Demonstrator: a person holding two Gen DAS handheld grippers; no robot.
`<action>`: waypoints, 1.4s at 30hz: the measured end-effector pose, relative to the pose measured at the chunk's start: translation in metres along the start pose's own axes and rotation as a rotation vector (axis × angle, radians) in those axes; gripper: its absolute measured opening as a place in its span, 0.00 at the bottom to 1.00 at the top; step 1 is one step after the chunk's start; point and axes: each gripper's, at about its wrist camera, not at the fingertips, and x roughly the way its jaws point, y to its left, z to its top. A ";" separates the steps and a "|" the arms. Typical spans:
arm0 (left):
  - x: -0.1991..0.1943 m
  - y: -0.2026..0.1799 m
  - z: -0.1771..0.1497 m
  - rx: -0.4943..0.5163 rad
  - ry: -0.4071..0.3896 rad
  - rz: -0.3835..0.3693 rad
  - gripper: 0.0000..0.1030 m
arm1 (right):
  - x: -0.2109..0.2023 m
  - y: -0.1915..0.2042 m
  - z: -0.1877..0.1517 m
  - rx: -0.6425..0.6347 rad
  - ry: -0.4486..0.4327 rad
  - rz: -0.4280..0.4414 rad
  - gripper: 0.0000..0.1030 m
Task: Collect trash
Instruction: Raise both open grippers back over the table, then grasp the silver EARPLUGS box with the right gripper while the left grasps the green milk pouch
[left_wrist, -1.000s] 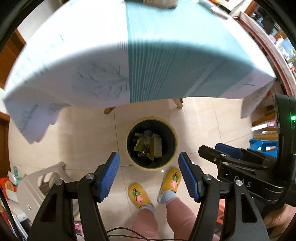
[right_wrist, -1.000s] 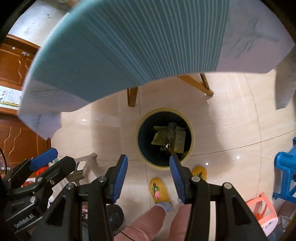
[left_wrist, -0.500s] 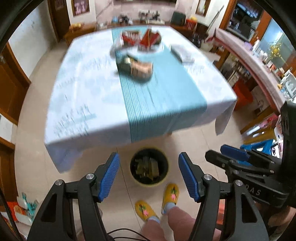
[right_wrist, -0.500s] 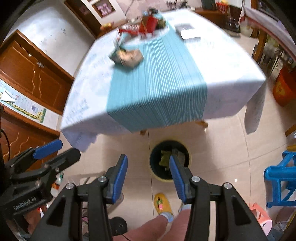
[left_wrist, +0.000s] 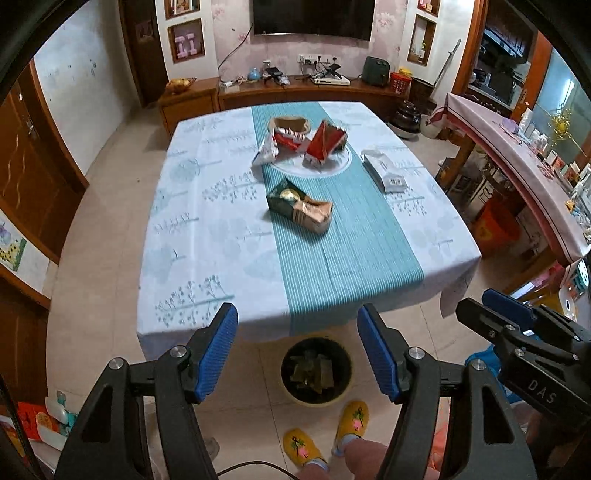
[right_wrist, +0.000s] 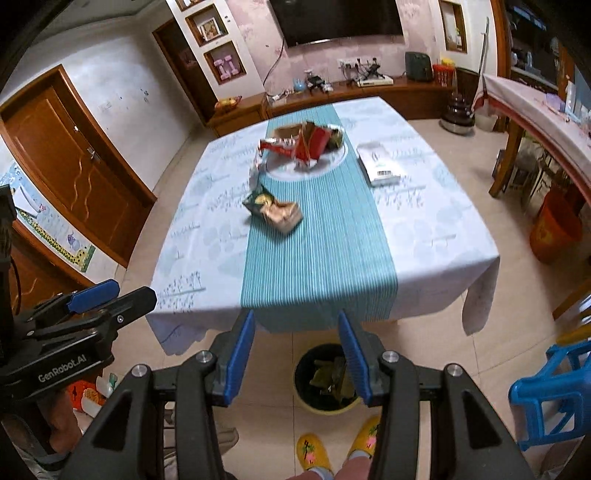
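Observation:
A black bin with a yellow rim (left_wrist: 316, 371) (right_wrist: 325, 380) stands on the floor at the table's near edge, with crumpled wrappers inside. On the tablecloth (left_wrist: 192, 236) (right_wrist: 436, 221) lie a green and gold wrapper (left_wrist: 300, 206) (right_wrist: 274, 209), red wrappers (left_wrist: 314, 142) (right_wrist: 304, 144) on a white plate, and a white packet (left_wrist: 384, 170) (right_wrist: 377, 163). My left gripper (left_wrist: 297, 347) is open and empty, high above the bin. My right gripper (right_wrist: 295, 349) is also open and empty above the bin; it shows in the left wrist view too.
The person's feet in yellow slippers (left_wrist: 327, 432) (right_wrist: 340, 445) stand next to the bin. A blue plastic stool (right_wrist: 550, 391) is at the right, an orange bucket (right_wrist: 554, 230) beyond it. A wooden sideboard (left_wrist: 295, 90) runs along the far wall.
Both grippers have risen from just over the bin to well above table height and tilted up. The table top with its wrappers has come into view. The jaws stayed apart and empty.

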 end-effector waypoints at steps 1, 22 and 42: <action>-0.001 0.000 0.004 -0.002 -0.005 0.001 0.64 | -0.001 0.000 0.004 -0.007 -0.006 -0.004 0.46; 0.157 0.005 0.121 -0.307 0.206 -0.004 0.64 | 0.114 -0.091 0.139 -0.030 0.068 0.033 0.46; 0.302 0.024 0.155 -0.671 0.402 0.101 0.65 | 0.272 -0.141 0.239 -0.191 0.257 0.028 0.67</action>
